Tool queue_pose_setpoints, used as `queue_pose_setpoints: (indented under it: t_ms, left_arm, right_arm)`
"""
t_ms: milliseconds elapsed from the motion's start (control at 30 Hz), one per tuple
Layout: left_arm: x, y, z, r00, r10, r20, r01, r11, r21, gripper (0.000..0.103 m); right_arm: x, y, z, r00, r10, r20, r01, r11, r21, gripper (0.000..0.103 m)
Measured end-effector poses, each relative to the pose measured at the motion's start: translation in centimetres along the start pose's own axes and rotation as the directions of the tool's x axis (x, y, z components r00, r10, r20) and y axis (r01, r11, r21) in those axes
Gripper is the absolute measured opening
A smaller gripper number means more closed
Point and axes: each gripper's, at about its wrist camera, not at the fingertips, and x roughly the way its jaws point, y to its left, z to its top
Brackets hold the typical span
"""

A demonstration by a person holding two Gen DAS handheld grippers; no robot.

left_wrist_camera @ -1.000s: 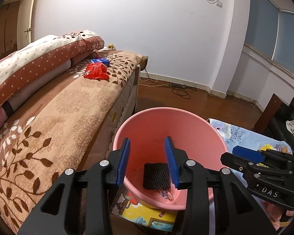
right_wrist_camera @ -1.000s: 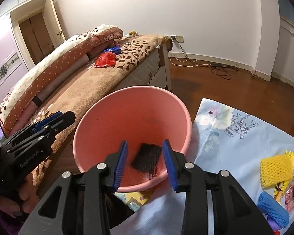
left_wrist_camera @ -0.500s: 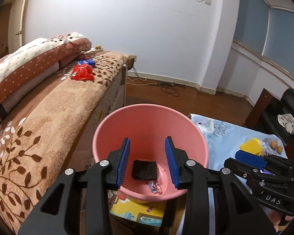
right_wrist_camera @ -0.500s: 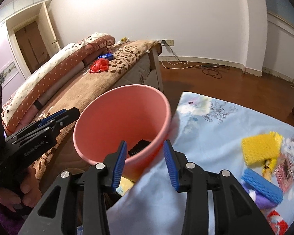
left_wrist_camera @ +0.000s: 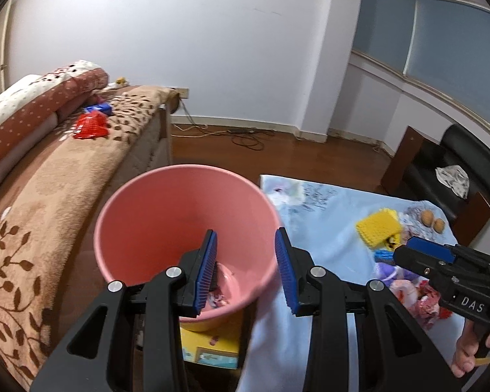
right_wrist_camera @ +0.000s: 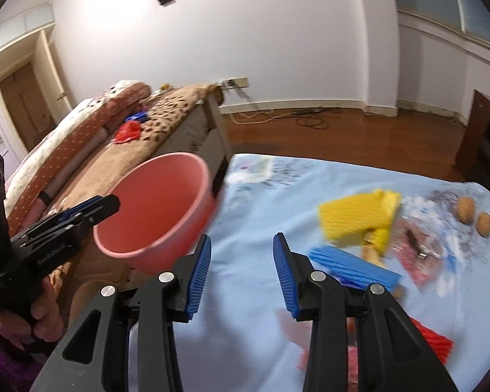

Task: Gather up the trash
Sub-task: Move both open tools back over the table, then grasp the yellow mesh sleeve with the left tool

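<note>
The trash lies scattered on a light blue cloth, at about three o'clock from the pink bucket: a yellow foam net, a blue foam net just below it, a red foam net at five o'clock, and a blurred pinkish wrapper. Two walnuts sit near the cloth's far right edge. Inside the bucket, scraps lie at the bottom. The right gripper hangs over bare cloth, jaws moderately apart and empty. The left gripper hangs over the bucket's near rim, jaws likewise apart, gripping nothing. A bed stands at nine o'clock.
</note>
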Motion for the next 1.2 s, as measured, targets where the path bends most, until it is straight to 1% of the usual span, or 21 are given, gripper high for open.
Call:
queue_pose_setpoints:
  t_ms: [200,367,433,467,500,600,633,733,833,900,1000,1100,1200]
  left_arm:
    - [1.2,-3.1,0.3,0.996,-0.079,-0.042,0.082,0.995,0.052,0.037]
    - [2.9,-6.7,0.9,0.984,-0.156,-0.09,0.167,0.976,0.139,0.037]
    - [4.0,-8.1,1.2,0.974,-0.191,-0.122,0.21,0.964,0.165,0.04]
    - [4.7,-9.0,1.3,0.967,-0.214,-0.141,0.237,0.955,0.176,0.045]
    - [5.1,-9.5,1.3,0.963,-0.223,-0.15,0.248,0.951,0.182,0.048]
    - [7.0,-11.6,1.5,0.945,-0.259,-0.199,0.301,0.928,0.221,0.048]
    - [7.9,-12.6,1.6,0.938,-0.268,-0.218,0.319,0.915,0.247,0.048]
    - [9.8,-14.7,1.8,0.928,-0.273,-0.254,0.345,0.888,0.306,0.048]
    - [11.6,-16.1,1.9,0.922,-0.272,-0.276,0.359,0.868,0.344,0.048]
    - [12.9,-16.5,2.0,0.913,-0.278,-0.299,0.376,0.857,0.353,0.048]
    - [15.4,-17.2,2.1,0.904,-0.268,-0.333,0.383,0.852,0.357,0.048]
    - [17.2,-17.5,1.9,0.899,-0.253,-0.357,0.379,0.858,0.347,0.048]
    - [18.6,-17.4,1.6,0.882,-0.267,-0.389,0.4,0.861,0.315,0.048]
  right_arm:
    - [-2.4,-4.1,-1.0,0.997,-0.075,0.021,0.074,0.995,0.063,0.039]
    - [-4.2,-8.0,-1.7,0.99,-0.139,0.035,0.133,0.983,0.126,0.044]
    - [-4.5,-9.4,-2.0,0.987,-0.156,0.032,0.15,0.977,0.151,0.044]
    - [-4.6,-10.2,-2.2,0.986,-0.165,0.029,0.158,0.974,0.164,0.044]
    - [-4.7,-11.0,-2.4,0.985,-0.173,0.025,0.166,0.97,0.179,0.045]
    - [-4.6,-13.1,-2.8,0.982,-0.191,0.01,0.184,0.959,0.216,0.046]
    - [-4.4,-13.5,-2.8,0.981,-0.195,0.005,0.189,0.956,0.226,0.046]
    - [-3.9,-15.2,-3.0,0.978,-0.206,-0.013,0.203,0.945,0.255,0.048]
    - [-3.3,-16.4,-3.1,0.977,-0.213,-0.028,0.212,0.937,0.277,0.049]
    - [-2.8,-17.1,-3.2,0.976,-0.215,-0.037,0.216,0.933,0.287,0.05]
    - [-2.1,-18.0,-3.3,0.975,-0.214,-0.056,0.221,0.928,0.301,0.051]
    - [-1.5,-18.6,-3.5,0.976,-0.206,-0.07,0.218,0.923,0.318,0.051]
    - [-1.0,-19.0,-3.7,0.976,-0.2,-0.086,0.217,0.92,0.327,0.051]
